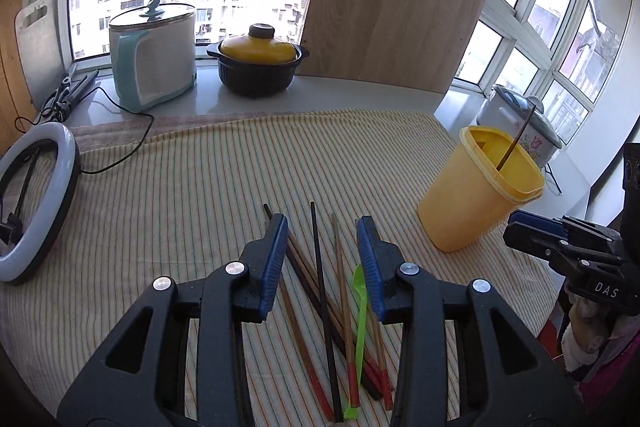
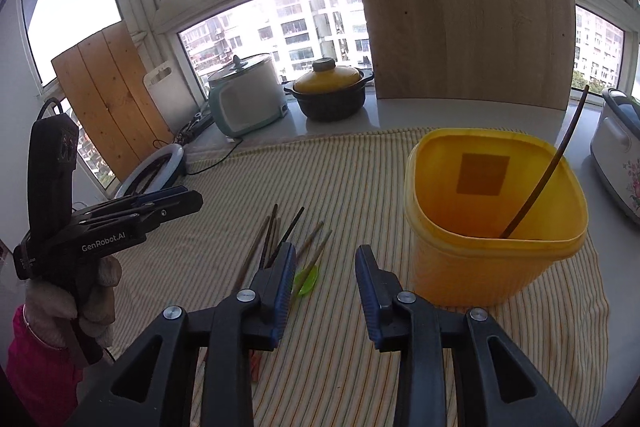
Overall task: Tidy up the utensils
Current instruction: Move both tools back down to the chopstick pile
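Several chopsticks [image 1: 320, 287] and a green plastic spoon [image 1: 361, 327] lie in a loose pile on the striped cloth [image 1: 180, 195]. My left gripper [image 1: 322, 227] is open and empty, its jaws standing on either side of the pile just above it. A yellow plastic cup [image 1: 480, 187] stands to the right and holds one chopstick [image 1: 516, 139]. My right gripper [image 2: 326, 255] is open and empty, left of the cup [image 2: 492, 227] and right of the pile [image 2: 280, 235] and spoon [image 2: 306, 279].
On the windowsill stand a white and teal cooker [image 1: 154, 55], a yellow-lidded black pot [image 1: 258, 61] and a leaning wooden board [image 1: 392, 7]. A ring light [image 1: 36, 203] lies at the left. A floral rice cooker [image 2: 616, 147] stands right of the cup.
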A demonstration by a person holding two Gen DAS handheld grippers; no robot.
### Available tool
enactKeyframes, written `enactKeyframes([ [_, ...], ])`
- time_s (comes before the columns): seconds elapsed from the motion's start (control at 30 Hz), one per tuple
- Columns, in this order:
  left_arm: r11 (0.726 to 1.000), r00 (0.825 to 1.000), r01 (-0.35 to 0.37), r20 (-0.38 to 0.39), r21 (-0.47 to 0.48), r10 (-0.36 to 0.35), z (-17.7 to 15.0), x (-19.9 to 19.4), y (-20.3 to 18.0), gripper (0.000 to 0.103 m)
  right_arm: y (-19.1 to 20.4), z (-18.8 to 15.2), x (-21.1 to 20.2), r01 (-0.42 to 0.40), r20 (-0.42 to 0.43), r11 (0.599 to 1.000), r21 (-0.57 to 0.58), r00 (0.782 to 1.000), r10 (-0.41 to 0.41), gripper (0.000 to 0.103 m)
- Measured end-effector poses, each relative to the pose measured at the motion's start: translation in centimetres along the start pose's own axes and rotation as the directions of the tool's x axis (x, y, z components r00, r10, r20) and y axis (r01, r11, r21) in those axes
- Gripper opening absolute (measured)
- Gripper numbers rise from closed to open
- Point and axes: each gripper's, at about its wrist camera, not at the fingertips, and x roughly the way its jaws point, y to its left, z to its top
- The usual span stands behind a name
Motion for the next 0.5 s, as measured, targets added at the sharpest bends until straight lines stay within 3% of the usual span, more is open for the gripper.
enactKeyframes([
  [0.2,1.000,0.995,-0.003,-0.099,-0.022,0.001,-2.2,2.3,1.6,0.036,0.9,-1.5,4.3,-0.045,-0.134,0.998,0.036,0.990,0.049,0.032],
  [0.5,0.999,0.974,0.016,-0.223,-0.038,-0.024,-4.3,5.7,2.0,0.035,1.2,-3.2,9.6,-0.086,-0.274,0.984,0.156,0.953,0.127,0.028],
])
